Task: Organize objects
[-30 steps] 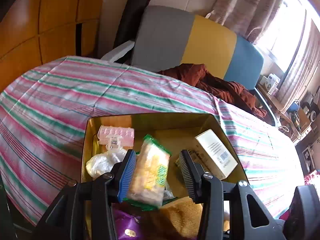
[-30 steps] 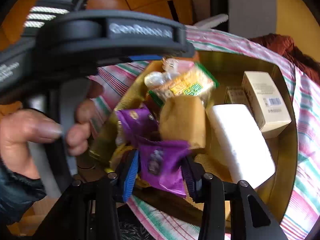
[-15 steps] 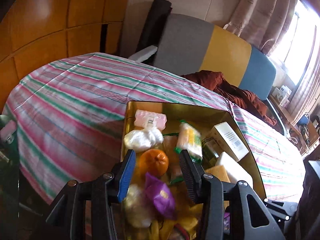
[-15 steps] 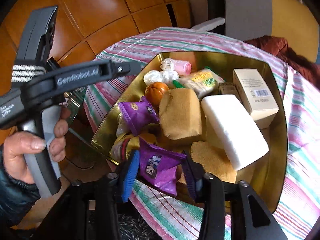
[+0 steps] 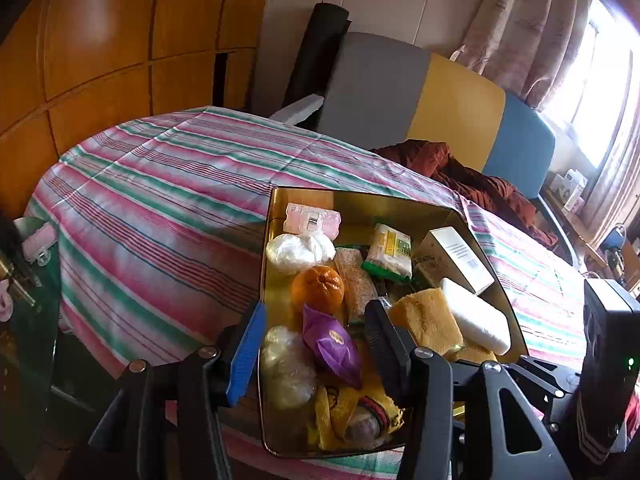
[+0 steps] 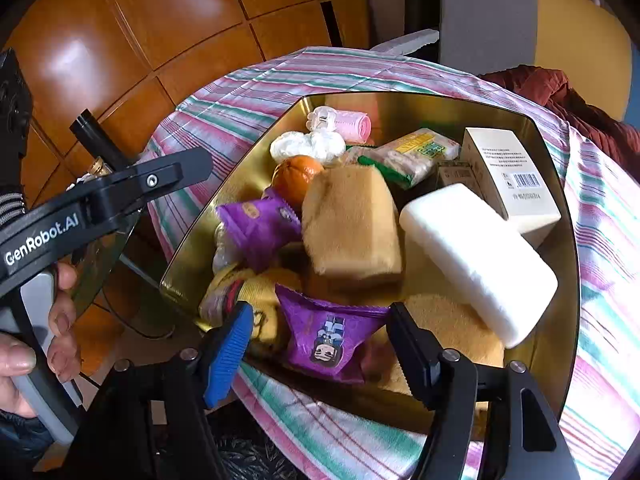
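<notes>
A gold tray [image 5: 267,240] on the striped table holds an orange [image 5: 318,288], a purple snack packet [image 5: 334,346], a tan sponge [image 5: 424,320], a white foam block [image 5: 476,320], a cream box [image 5: 456,258] and a green-yellow snack pack [image 5: 390,252]. My left gripper [image 5: 314,320] hovers open above the tray's near end, holding nothing. My right gripper [image 6: 320,312] is open at the tray's [image 6: 240,152] near rim. A second purple packet [image 6: 330,340] lies loose between its fingers, in front of the sponge [image 6: 352,220] and the foam block [image 6: 476,256].
A pink hair roller [image 5: 312,220] and a white plastic bag [image 5: 300,250] lie at the tray's far end, a yellow cloth [image 5: 352,408] at the near end. A grey, yellow and blue chair [image 5: 432,96] stands behind the table. A hand [image 6: 60,320] holds the left tool.
My left gripper has drawn back and up out of the tray; the green-yellow snack pack once between its fingers now lies inside. My right gripper's fingers have spread wider around the purple packet.
</notes>
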The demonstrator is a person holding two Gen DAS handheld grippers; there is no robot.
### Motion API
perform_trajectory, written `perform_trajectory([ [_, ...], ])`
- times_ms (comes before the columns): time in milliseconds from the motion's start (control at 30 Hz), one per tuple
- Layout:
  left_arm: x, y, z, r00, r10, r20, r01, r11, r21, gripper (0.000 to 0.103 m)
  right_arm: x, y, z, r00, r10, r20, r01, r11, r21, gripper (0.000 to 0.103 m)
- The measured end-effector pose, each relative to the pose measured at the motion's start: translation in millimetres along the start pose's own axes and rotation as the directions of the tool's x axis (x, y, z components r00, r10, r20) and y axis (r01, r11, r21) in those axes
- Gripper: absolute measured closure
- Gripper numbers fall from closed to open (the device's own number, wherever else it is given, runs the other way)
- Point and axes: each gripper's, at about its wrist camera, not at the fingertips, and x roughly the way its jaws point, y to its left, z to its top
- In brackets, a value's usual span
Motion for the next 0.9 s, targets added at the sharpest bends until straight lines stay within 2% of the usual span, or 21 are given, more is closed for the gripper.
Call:
perform_trajectory([
  [67,-3.8,-2.3,-1.8,1.000,0.017,0.012,-0.017,1.000,0.005,0.050,-4.7,1.8,-4.2,1.000,-0.016,0.010,0.016,1.000,-0.003,0.029],
  [200,-13.0,-7.1,-5.3,0.998,0.053,0.039,-0.053,0.998,0.018,0.044,-16.1,4.1,-8.6,0.997,-0.051,0.050,0.051,0.999,0.001,0.015],
  [433,-27.4,-21.2,-14.8,0.991,0.118,0.068,-0.123,0.990,0.066,0.042,-38.1,10.2,-13.9,0.981,-0.140,0.137,0.143,0.990,-0.006,0.004],
  [533,-32.0,-29.7,-18.7,0.988,0.134,0.082,-0.141,0.986,0.093,0.037,-45.4,8.5,-16.7,0.968,-0.188,0.164,0.189,0.982,0.009,0.002],
  [733,-40.5,-50.7,-25.0,0.976,0.185,0.113,-0.199,0.972,0.123,0.036,-56.7,-1.5,-23.4,0.946,-0.256,0.197,0.248,0.967,0.063,0.001],
  [900,-44.9,-59.7,-28.7,0.976,0.184,0.116,-0.198,0.972,0.126,0.036,-64.9,-13.4,-30.2,0.931,-0.295,0.213,0.275,0.954,0.122,0.001],
])
